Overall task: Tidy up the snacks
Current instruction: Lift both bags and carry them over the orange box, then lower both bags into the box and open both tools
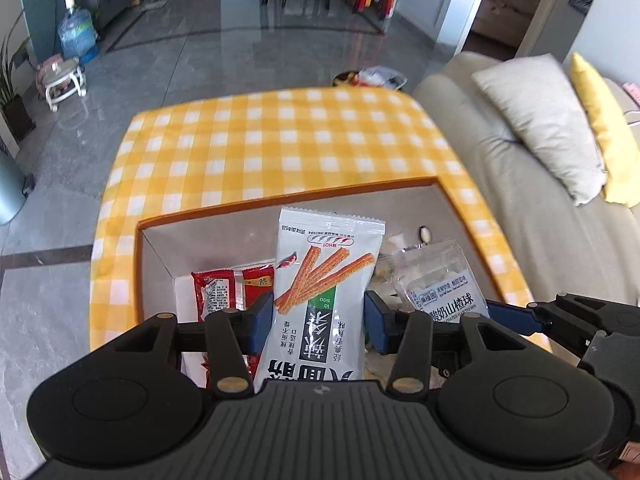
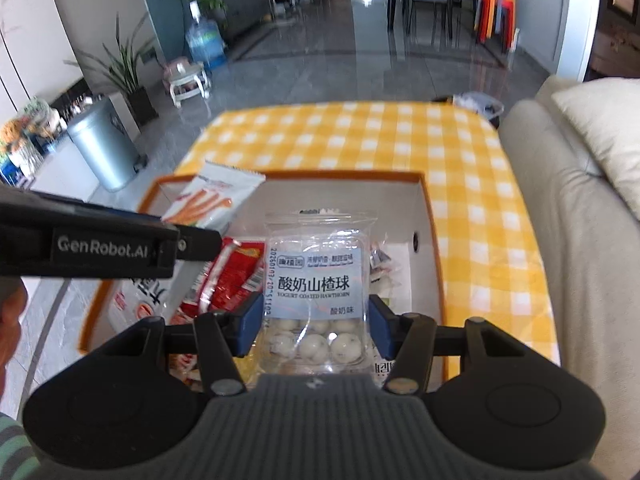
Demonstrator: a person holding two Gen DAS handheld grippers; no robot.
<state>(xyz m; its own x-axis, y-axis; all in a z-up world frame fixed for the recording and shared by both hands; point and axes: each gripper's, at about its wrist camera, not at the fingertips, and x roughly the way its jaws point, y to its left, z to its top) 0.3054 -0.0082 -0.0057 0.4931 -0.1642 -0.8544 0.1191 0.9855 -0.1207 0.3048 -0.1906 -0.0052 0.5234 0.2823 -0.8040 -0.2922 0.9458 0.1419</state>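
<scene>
Above the orange-rimmed box (image 1: 149, 240) on the checked tablecloth (image 1: 280, 140), the left gripper (image 1: 320, 320) clamps a white spicy-stick packet (image 1: 320, 280) upright between its blue pads. Beside it the right gripper (image 2: 312, 320) pinches a clear yogurt hawthorn ball bag (image 2: 316, 280). Both bags' lower ends are hidden behind the gripper bodies; a red packet (image 2: 236, 276) lies half covered in the box.

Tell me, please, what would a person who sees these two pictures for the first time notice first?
Each gripper holds a snack above the orange-rimmed cardboard box: the left gripper clamps a white packet printed with orange spicy sticks, the right gripper a clear bag of white yogurt-coated hawthorn balls. A yellow-and-white checked tablecloth lies under the box, and a red foil packet lies inside it.
</scene>
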